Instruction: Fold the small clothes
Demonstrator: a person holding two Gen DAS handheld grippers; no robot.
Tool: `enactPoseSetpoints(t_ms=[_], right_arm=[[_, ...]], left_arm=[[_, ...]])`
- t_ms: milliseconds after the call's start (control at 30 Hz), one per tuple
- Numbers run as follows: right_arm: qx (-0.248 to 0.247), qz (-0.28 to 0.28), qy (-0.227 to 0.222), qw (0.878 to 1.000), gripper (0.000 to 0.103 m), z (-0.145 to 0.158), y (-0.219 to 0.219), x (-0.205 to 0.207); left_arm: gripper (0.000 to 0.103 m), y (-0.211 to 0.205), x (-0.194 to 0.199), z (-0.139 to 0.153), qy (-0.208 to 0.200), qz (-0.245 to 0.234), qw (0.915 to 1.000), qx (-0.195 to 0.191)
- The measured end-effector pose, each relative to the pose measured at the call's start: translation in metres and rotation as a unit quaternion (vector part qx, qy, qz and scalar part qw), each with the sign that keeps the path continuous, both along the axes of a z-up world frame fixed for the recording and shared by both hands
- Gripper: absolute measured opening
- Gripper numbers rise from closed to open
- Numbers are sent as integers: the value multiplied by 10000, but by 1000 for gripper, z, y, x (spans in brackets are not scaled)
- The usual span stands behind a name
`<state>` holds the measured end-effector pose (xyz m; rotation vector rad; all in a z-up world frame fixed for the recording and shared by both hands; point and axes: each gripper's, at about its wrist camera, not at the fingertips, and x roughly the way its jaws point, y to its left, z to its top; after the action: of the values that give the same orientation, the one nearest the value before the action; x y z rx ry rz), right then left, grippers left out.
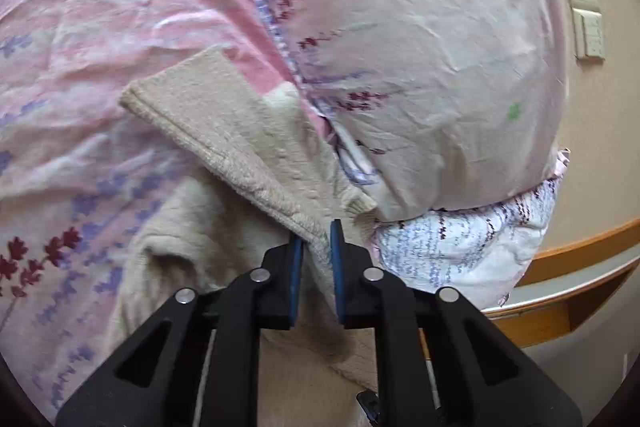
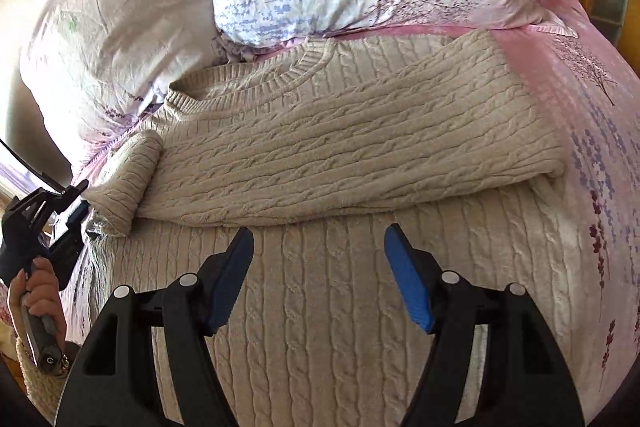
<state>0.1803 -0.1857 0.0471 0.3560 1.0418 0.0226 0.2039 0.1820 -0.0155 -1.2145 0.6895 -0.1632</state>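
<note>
Sweater's [image 2: 320,147] folded body, right view only

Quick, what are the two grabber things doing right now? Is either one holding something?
Left gripper: closed, pinching a fold of the beige sweater.
Right gripper: open, holding nothing, above the sweater.

I'm seeing my left gripper [image 1: 316,247] pinching a fold of the beige sweater [image 1: 224,131], whose sleeve is stretching away over the pink floral bedsheet [image 1: 100,27], with a pale pillow [image 1: 420,67] lying just beside it.
</note>
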Motion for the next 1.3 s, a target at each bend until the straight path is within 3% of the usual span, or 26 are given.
enactPoseSetpoints(t_ms=[133,233,300,333,400,467,500,533,667,733,800,900,1000,1133,1300], right_arm=[[48,-217,-132,9997,70,6,-21,-2],[110,-488,-221,9985,70,9,-43,-5],[136,-679,-260,9973,70,10,-57,-10],[129,-788,-273,9964,70,10,-64,-13],[155,-994,-293,9945,70,9,-79,-18],[215,-1160,-295,9926,69,9,-93,-22],[246,-1199,-306,9920,69,9,-98,-23],[285,-1222,-320,9916,68,9,-102,-23],[696,-956,-414,9921,51,11,-101,-14],[959,-710,-401,9920,42,9,-95,-7],[1030,-516,-284,9929,40,7,-88,7],[1001,-409,-127,9941,39,2,-76,24],[1035,-417,23,9938,39,-7,-72,36],[936,-421,132,9946,38,-16,-66,39],[949,-224,94,9952,29,-15,-57,37]], left_arm=[[10,-55,13,42,-754,-582,9944,460],[10,-125,21,67,-1184,-1349,9748,1322],[15,-184,26,73,-1294,-2128,9459,2081],[20,-212,28,71,-1242,-2550,9266,2467],[48,-264,27,60,-1107,-3304,8797,3236],[53,-293,17,51,-1182,-3721,8401,3766],[56,-299,12,49,-1251,-3880,8304,3797],[58,-299,8,48,-1276,-3988,8286,3717],[62,-257,-1,51,-1185,-3853,8467,3472],[62,-219,-4,56,-1151,-3403,8601,3622],[61,-170,-9,58,-997,-2762,8726,3903],[60,-98,-9,57,-570,-1837,8823,4296],[60,-38,-3,46,27,-1230,8946,4297],[60,2,8,22,585,-1218,9112,3893],[37,9,11,-2,692,-1441,9314,3270]])
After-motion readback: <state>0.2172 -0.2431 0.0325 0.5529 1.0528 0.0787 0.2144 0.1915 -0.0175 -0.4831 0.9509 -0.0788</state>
